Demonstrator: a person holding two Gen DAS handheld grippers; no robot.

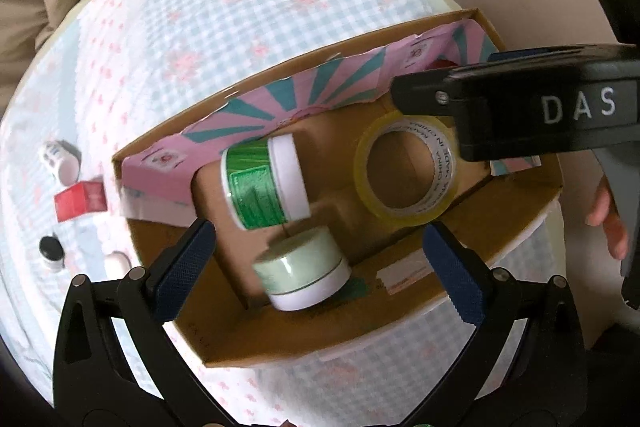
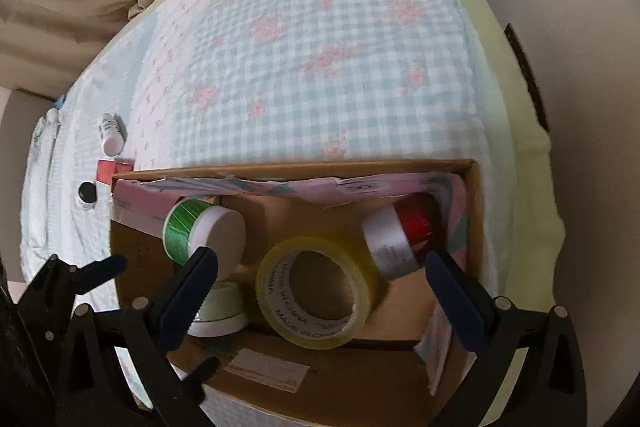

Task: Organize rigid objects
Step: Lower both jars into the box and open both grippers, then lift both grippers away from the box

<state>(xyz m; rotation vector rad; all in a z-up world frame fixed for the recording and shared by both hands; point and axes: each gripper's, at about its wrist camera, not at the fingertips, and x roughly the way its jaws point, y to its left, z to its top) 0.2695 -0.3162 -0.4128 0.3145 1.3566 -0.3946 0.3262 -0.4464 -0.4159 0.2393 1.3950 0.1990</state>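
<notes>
Left wrist view: my left gripper [image 1: 318, 251] hangs over the near edge of the cardboard box [image 1: 520, 227], fingers spread wide with nothing between them.
Right wrist view: my right gripper [image 2: 320, 279] is above the same box [image 2: 474, 211], fingers released too, wide apart and empty. From the left camera you only see its black body [image 1: 520, 107] with DAS on it, poking in over the far right part of the box.
Pale green jar [image 1: 304, 273]: sitting in the box near the front, white base, right between my left fingers in the picture but not touched. A bit blurred. From the right camera it's mostly hidden behind my left-hand finger [image 2: 220, 311].
Dark green jar [image 1: 264, 187]: lying on its side in the box, white lid facing right, up against the pink and teal liner [image 1: 280, 99].
Tape roll [image 1: 406, 171]: yellowish, lying tilted in the middle of the box, just beside the green jars.
Red jar [image 2: 404, 235]: tipped over in the far right corner, white lid toward me, near the tape [image 2: 316, 291].
Outside the box: small white bottle [image 1: 60, 157], red carton [image 1: 80, 201] and a black-capped little jar [image 1: 51, 250] on the checked cloth [image 1: 200, 27], off to the left.
</notes>
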